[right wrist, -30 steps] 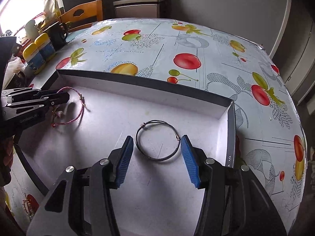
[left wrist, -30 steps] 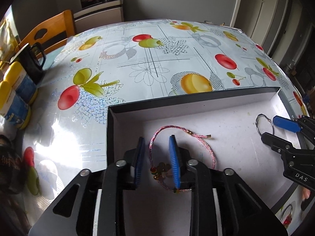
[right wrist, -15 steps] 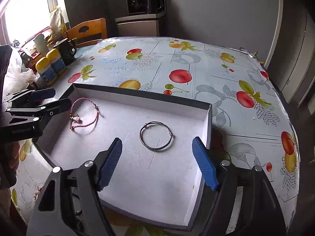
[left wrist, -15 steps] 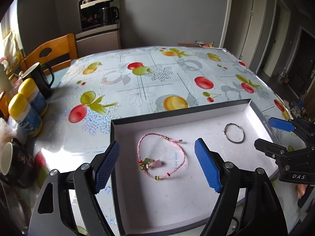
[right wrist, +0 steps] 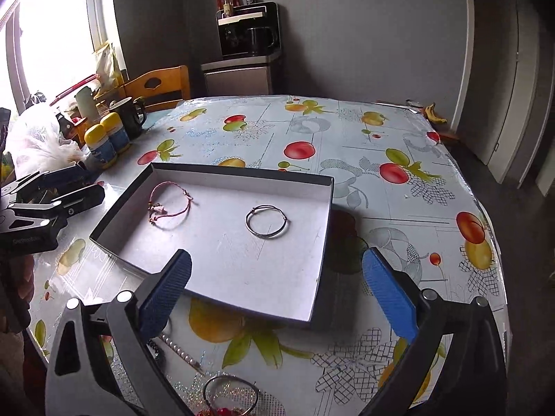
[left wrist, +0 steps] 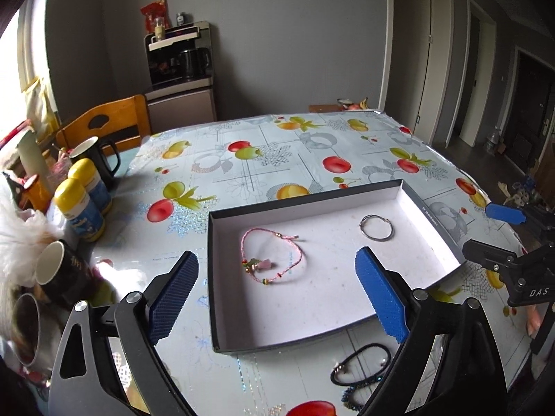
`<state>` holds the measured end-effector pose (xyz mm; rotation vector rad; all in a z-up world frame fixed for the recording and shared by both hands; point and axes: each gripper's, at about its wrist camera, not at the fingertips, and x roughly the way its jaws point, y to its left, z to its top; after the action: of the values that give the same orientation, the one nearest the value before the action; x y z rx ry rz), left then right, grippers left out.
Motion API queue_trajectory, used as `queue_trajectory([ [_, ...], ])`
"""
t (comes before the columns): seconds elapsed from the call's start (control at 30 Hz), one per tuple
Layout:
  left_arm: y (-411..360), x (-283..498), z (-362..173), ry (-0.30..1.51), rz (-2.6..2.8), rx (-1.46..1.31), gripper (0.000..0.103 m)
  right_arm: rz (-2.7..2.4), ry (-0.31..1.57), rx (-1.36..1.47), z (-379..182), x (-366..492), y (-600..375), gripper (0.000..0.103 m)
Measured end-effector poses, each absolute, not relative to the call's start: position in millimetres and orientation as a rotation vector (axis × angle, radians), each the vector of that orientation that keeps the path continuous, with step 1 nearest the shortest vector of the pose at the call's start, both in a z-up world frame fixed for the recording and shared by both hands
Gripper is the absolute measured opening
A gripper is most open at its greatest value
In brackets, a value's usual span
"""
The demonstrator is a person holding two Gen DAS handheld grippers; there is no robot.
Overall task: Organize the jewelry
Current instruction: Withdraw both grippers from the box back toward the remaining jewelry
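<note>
Both claws, left claw (left wrist: 277, 298) and right claw (right wrist: 277, 298), are opening, empty. Inside the box (left wrist: 409, 194), the limp pink bracelet (left wrist: 270, 256) lies near its left wall: light, pinch the cord.

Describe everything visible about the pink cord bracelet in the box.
The pink cord bracelet is a thin braided loop of pink thread, seemingly with a slight glitter. Small gold beads sit near its two loose cord ends, which trail toward the box's middle. A cluster of charms, one pale pink, hangs inside the loop, with tiny red and green beads along the cord. It lies flat and slack on the white floor of the shallow dark-walled box, in the half nearer the mugs, apart from the metal ring. Nothing grips or touches it.
</note>
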<state>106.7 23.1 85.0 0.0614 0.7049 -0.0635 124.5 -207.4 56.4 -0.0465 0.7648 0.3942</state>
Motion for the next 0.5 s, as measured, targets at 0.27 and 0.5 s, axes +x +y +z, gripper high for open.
queue_trajectory([
  [0.27, 25, 65, 94, 0.645, -0.021, 0.058, 0.097, 0.411, 0.761, -0.034, 56, 96, -222, 0.097],
  [0.5, 34, 43, 78, 0.679, -0.012, 0.053, 0.098, 0.407, 0.750, -0.057, 55, 77, -233, 0.097],
])
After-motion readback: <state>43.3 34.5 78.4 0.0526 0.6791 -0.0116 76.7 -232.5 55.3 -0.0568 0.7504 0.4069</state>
